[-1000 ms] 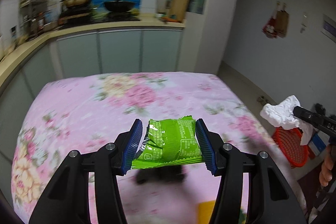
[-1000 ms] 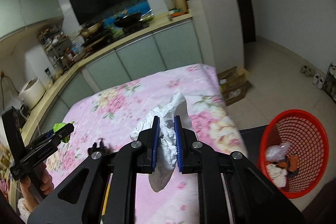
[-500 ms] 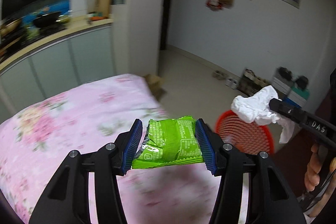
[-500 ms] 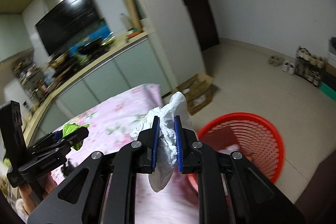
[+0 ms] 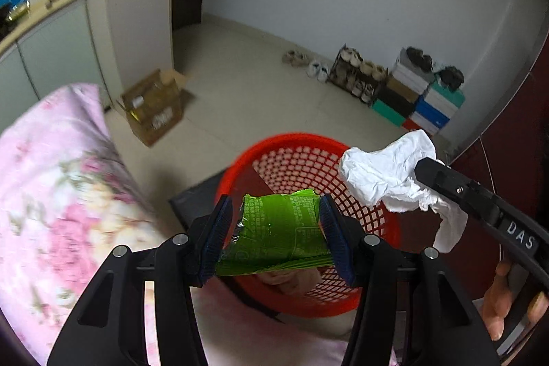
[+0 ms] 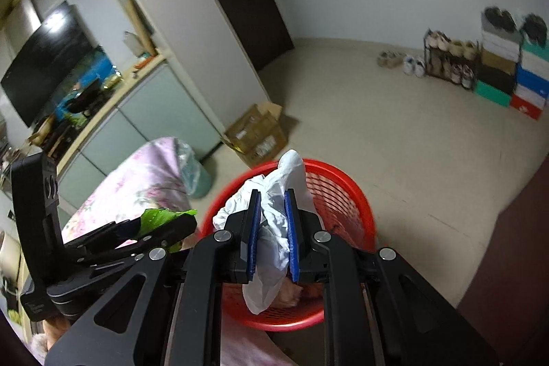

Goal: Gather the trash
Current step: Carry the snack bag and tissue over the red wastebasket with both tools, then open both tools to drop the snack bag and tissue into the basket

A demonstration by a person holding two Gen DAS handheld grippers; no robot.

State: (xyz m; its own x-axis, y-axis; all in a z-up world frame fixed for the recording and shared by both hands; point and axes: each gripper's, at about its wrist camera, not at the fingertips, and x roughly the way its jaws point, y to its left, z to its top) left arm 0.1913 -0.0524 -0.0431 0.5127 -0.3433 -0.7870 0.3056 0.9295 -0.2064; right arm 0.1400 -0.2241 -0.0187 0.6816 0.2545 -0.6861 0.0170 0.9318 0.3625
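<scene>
Green foil is what the left gripper (image 5: pixel 274 234) has between its jaws: a crumpled green snack wrapper (image 5: pixel 279 232), pinched by its two side edges with the jaws part open to its width and hanging above the near rim of the red mesh basket (image 5: pixel 298 160). The right gripper (image 6: pixel 272 228) has its jaws closed tight on a wad of white tissue (image 6: pixel 279 194), which sticks out above and below the blue pads and also hangs over the red mesh basket, nearer its middle. That basket stands on the floor just beside the corner of the floral-covered worktop (image 5: pixel 51 177), with an open cardboard box (image 5: pixel 154 107) on the floor beyond the basket and a shoe rack (image 5: pixel 358 74) and stacked shoeboxes well apart from it by the far wall. Both pieces look ready to be let go, but the wrapper sits close to the rim nearest the worktop, so a release from here could drop it on the rim or outside; the light tissue might cling to the pads or drift sideways as it falls. Most of the basket's inside is hidden behind the grippers; something pale lies at the bottom, too blurred to name.
</scene>
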